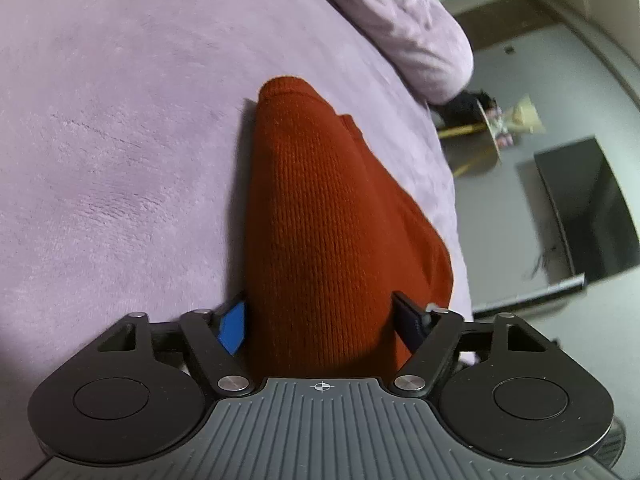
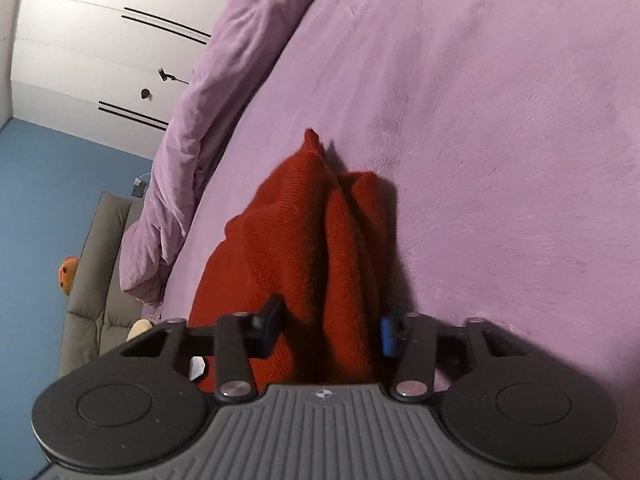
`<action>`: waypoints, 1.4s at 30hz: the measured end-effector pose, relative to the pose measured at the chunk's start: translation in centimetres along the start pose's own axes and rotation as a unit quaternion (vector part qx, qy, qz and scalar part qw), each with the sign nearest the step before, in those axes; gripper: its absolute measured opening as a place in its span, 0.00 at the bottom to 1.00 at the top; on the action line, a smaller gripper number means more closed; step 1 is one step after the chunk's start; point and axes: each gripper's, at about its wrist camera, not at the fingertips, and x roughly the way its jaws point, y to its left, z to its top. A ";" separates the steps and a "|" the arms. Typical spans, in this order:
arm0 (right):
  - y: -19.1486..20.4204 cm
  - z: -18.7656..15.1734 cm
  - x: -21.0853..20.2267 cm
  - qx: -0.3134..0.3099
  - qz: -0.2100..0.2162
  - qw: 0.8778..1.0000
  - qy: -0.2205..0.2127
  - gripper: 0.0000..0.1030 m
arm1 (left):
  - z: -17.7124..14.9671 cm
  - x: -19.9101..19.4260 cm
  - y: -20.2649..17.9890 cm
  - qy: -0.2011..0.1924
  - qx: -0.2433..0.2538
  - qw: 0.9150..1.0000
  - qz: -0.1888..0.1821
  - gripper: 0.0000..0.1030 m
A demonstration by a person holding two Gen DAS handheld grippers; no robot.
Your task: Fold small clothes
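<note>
A rust-red knit garment [image 1: 312, 200] is bunched lengthwise over the lilac bed cover [image 1: 120, 120]. In the left wrist view my left gripper [image 1: 320, 316] has a thick fold of it filling the gap between its fingers, and both pads touch the cloth. The fold casts a shadow on the cover along its left side. In the right wrist view the garment [image 2: 304, 220] stands in gathered ridges over the bed cover [image 2: 500, 160]. My right gripper [image 2: 330, 320] is closed on this bunched end, narrower than the left. Neither gripper shows in the other's view.
A rumpled lilac duvet [image 1: 400, 20] [image 2: 208, 100] lies along the bed's far side. Past the bed's edge are a dark cabinet [image 1: 588, 208] and a bouquet [image 1: 508, 120]. A grey sofa [image 2: 96, 280] and a white wardrobe [image 2: 100, 40] stand beyond.
</note>
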 end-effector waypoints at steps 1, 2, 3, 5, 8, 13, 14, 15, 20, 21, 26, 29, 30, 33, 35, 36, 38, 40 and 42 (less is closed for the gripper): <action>-0.1 -0.1 0.2 0.006 0.006 1.000 -0.004 0.35 | 0.0 0.1 0.2 -0.003 -0.007 1.000 0.000 0.63; 0.0 -0.4 0.3 0.007 0.007 1.000 -0.007 0.34 | 0.1 0.2 0.4 -0.003 -0.012 1.000 -0.001 0.61; 0.2 -0.5 0.3 0.006 0.010 1.000 -0.009 0.30 | 0.1 0.1 0.5 -0.003 -0.016 1.000 -0.004 0.57; 0.9 -1.0 0.1 -0.001 0.020 1.000 -0.017 0.28 | 0.0 -0.3 0.4 -0.005 -0.015 1.000 -0.007 0.54; 1.7 -1.8 -0.3 0.007 0.049 0.999 -0.022 0.27 | 0.0 -0.9 -0.3 -0.008 -0.004 1.000 -0.006 0.51; 5.2 -4.0 -0.2 -0.012 0.077 0.997 0.001 0.27 | -0.4 -4.5 -1.9 -0.020 0.016 1.000 -0.013 0.50; 5.9 -4.7 0.0 -0.018 0.080 0.997 0.009 0.27 | -0.7 -5.7 -2.1 -0.022 0.023 0.999 -0.011 0.50; 6.4 -5.4 0.0 -0.022 0.085 0.996 0.016 0.27 | -1.0 -7.0 -2.3 -0.023 0.036 0.999 -0.003 0.50; 8.1 -11.0 0.3 -0.041 0.082 0.993 0.069 0.28 | -4.4 -14.4 -1.1 -0.015 0.064 0.996 0.060 0.52; 8.5 -12.2 0.3 -0.059 0.061 0.994 0.072 0.32 | -5.2 -15.4 -0.6 -0.009 0.064 0.995 0.080 0.55; 13.1 -15.7 -2.3 -0.221 -0.123 0.967 -0.036 0.44 | -7.9 -18.5 0.4 -0.034 0.099 0.974 0.201 0.58; 15.6 -16.2 -1.7 -0.235 -0.118 0.964 -0.035 0.44 | -7.5 -18.8 -1.2 -0.088 0.113 0.966 0.217 0.60; 15.8 -16.8 -1.3 -0.244 -0.124 0.962 -0.023 0.44 | -7.2 -18.3 -1.7 -0.103 0.121 0.961 0.226 0.62; 16.5 -17.0 1.9 -0.253 -0.162 0.954 -0.005 0.36 | -6.2 -15.5 -2.5 -0.127 0.134 0.945 0.270 0.63; 16.6 -16.9 3.7 -0.255 -0.180 0.950 -0.010 0.19 | -5.9 -13.9 -2.2 -0.137 0.146 0.936 0.291 0.63; 16.7 -16.9 4.4 -0.272 -0.207 0.939 -0.022 0.15 | -5.9 -12.9 -2.4 -0.138 0.155 0.930 0.305 0.63; 15.6 -17.1 5.5 -0.301 -0.252 0.919 -0.035 0.11 | -6.7 -11.6 -2.3 -0.149 0.166 0.921 0.320 0.65; 15.2 -17.5 6.2 -0.323 -0.261 0.909 -0.036 0.09 | -7.1 -10.3 -2.2 -0.149 0.169 0.915 0.334 0.69; 15.6 -18.3 6.7 -0.371 -0.287 0.882 -0.044 0.09 | -7.7 -9.7 -2.0 -0.148 0.181 0.908 0.348 0.74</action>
